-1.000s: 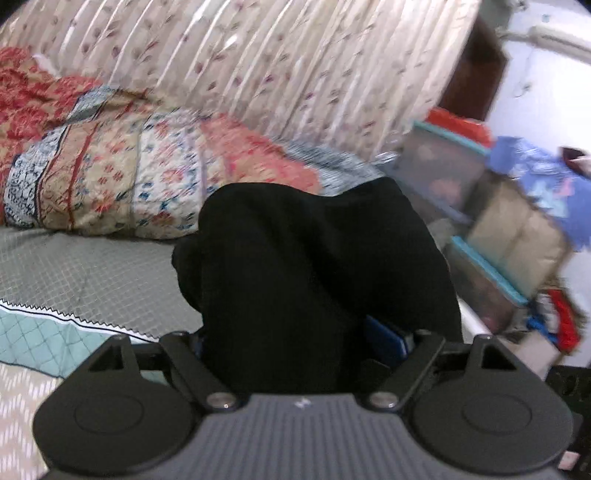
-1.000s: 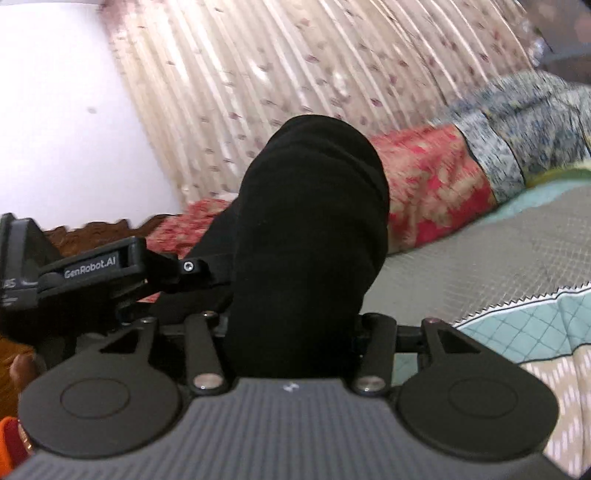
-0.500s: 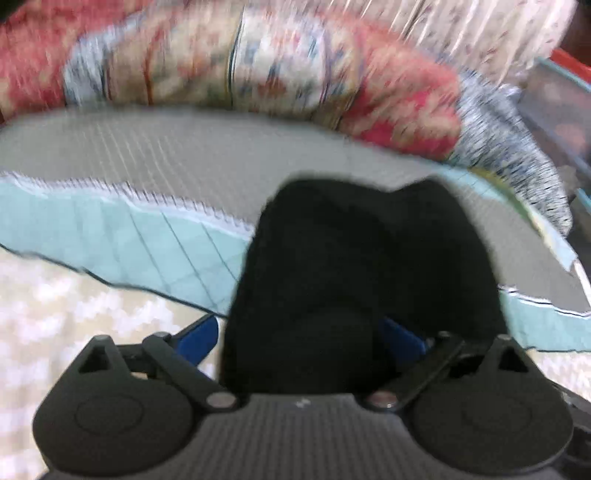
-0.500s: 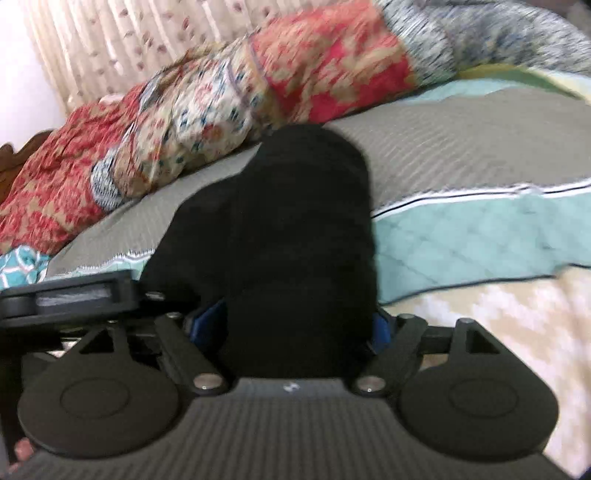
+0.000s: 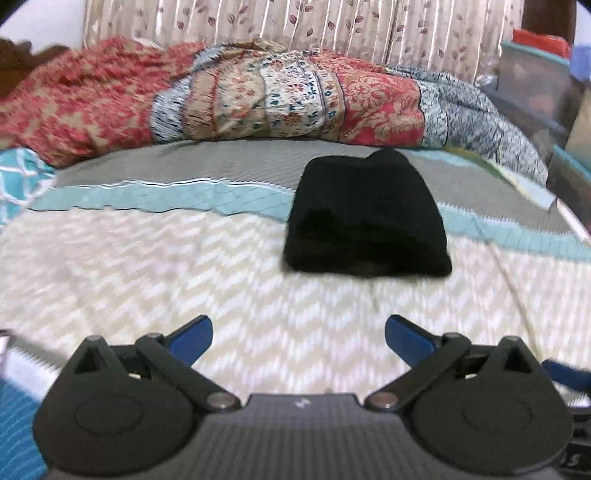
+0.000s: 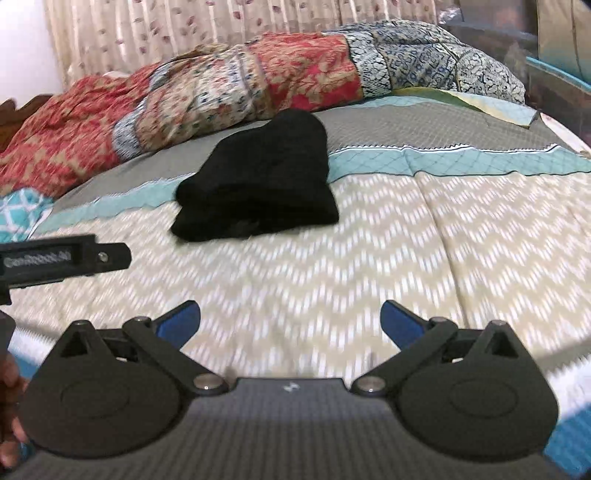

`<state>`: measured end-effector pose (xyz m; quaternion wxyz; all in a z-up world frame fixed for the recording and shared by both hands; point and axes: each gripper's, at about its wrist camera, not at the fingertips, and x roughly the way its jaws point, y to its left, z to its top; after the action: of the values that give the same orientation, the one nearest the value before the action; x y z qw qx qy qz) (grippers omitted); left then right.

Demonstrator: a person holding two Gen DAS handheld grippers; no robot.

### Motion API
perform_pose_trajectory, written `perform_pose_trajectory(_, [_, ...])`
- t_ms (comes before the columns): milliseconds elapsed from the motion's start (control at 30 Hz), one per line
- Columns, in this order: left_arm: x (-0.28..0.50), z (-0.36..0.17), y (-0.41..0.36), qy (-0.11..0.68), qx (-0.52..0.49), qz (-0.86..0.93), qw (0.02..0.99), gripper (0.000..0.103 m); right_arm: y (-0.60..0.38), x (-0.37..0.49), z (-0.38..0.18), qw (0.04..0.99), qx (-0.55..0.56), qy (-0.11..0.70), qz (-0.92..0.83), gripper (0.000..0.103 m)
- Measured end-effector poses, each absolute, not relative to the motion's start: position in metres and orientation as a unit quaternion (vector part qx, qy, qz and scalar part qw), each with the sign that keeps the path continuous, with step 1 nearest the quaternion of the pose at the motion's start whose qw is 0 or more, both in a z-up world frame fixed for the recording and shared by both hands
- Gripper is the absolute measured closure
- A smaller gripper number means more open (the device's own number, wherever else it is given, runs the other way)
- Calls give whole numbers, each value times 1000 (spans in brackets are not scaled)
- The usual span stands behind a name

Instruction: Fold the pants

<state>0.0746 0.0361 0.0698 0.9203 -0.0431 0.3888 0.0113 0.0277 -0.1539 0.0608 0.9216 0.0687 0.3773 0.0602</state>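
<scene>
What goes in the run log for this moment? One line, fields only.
pants: folded bundle, lying on bedspread | left hand-held gripper: open, empty | right hand-held gripper: open, empty | contact: none

folded black pants [image 5: 367, 218] lie on the bedspread [image 5: 184, 266]; left tool [image 5: 298, 334] spread wide, empty.

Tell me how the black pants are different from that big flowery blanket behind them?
The pants are plain black, while the blanket is patterned in red, cream and blue. The pants are a small, neat folded bundle; the blanket is a long, rumpled heap along the curtain. The pants sit out on the bedspread, the blanket at its far edge. Both are soft cloth lying on the bed.
</scene>
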Motion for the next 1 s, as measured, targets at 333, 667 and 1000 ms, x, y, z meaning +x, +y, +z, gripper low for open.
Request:
perform_pose_trajectory(333, [-13, 86, 31, 411, -48, 16, 910, 0, -142, -34, 87, 937, 58, 344, 24, 0])
perform_pose_trajectory(667, [-63, 87, 19, 406, -11, 33, 913, 0, -136, -85, 87, 938, 70, 339, 3, 0])
perform_pose_trajectory(1000, [-74, 86, 14, 404, 17, 51, 913, 0, -133, -88, 84, 930, 80, 358, 8, 0])
